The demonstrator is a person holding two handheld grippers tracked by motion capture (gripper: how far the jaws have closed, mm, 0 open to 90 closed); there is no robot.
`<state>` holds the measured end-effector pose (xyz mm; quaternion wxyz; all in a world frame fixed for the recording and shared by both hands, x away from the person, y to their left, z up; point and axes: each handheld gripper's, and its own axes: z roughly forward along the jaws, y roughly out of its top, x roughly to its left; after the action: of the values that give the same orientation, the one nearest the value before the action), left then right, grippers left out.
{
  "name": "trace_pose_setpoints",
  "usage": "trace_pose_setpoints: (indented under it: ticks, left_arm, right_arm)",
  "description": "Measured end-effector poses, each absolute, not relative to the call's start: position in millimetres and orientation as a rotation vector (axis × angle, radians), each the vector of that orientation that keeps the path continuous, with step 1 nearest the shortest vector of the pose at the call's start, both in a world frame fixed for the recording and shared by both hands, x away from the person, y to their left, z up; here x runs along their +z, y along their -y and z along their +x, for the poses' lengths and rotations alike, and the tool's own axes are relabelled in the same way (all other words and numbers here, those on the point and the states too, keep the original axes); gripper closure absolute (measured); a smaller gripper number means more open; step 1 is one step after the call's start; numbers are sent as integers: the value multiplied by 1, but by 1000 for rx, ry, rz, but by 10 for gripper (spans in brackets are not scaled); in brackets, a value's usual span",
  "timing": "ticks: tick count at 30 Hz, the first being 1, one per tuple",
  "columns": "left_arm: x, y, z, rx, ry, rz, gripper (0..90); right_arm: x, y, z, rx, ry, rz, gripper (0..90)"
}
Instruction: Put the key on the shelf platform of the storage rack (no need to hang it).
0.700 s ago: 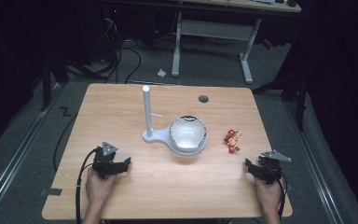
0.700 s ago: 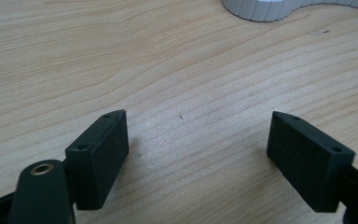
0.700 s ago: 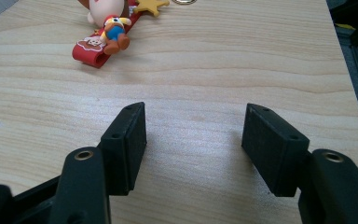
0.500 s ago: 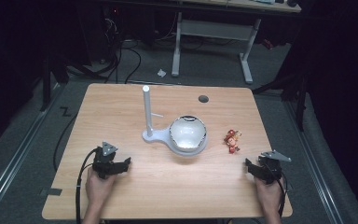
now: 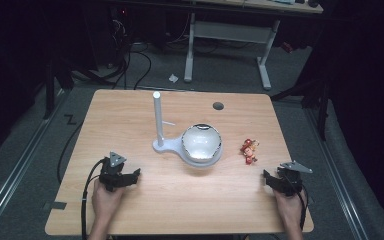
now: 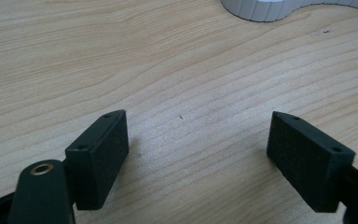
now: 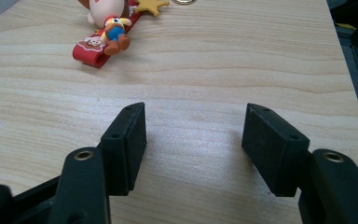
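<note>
At the left of the wooden table (image 5: 130, 115), near its front edge, the left gripper (image 5: 134, 174) rests low over the bare wood in the person's left hand (image 5: 105, 200), a black cable trailing back from it. Its jaws stand wide apart with nothing between them, and in the left gripper view (image 6: 196, 140) only wood grain lies in the gap, with the rounded white edge of the stand's base (image 6: 261, 9) at the top of that picture. Toward the middle of the table rises that white stand (image 5: 158, 120), an upright post on a flat base, and just beside it on the right sits a white bowl (image 5: 201, 143), tilted so that its shiny inside faces up toward the camera; whether it touches the base cannot be told. Further right, apart from the bowl, lies a small red keychain (image 5: 249, 150) (in the right gripper view (image 7: 103, 44) it shows a red strap, a little cartoon figure, a yellow star and part of a metal ring). At the far right, near the front corner, the right gripper (image 5: 266, 179) sits in the right hand (image 5: 287, 210), its jaws likewise spread wide and empty over bare wood (image 7: 193, 135), with the keychain lying ahead of them, near but not touching.
</note>
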<state>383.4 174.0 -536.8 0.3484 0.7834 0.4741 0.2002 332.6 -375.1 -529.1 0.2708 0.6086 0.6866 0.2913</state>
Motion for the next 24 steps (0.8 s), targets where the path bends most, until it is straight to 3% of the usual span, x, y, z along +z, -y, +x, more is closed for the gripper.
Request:
trace_pose_setpoints:
  ticks: [24]
  left_arm:
    - [-537, -174, 384, 519, -1230, 2031, 212]
  right_arm:
    - [-518, 370, 332, 819, -1893, 1644, 427]
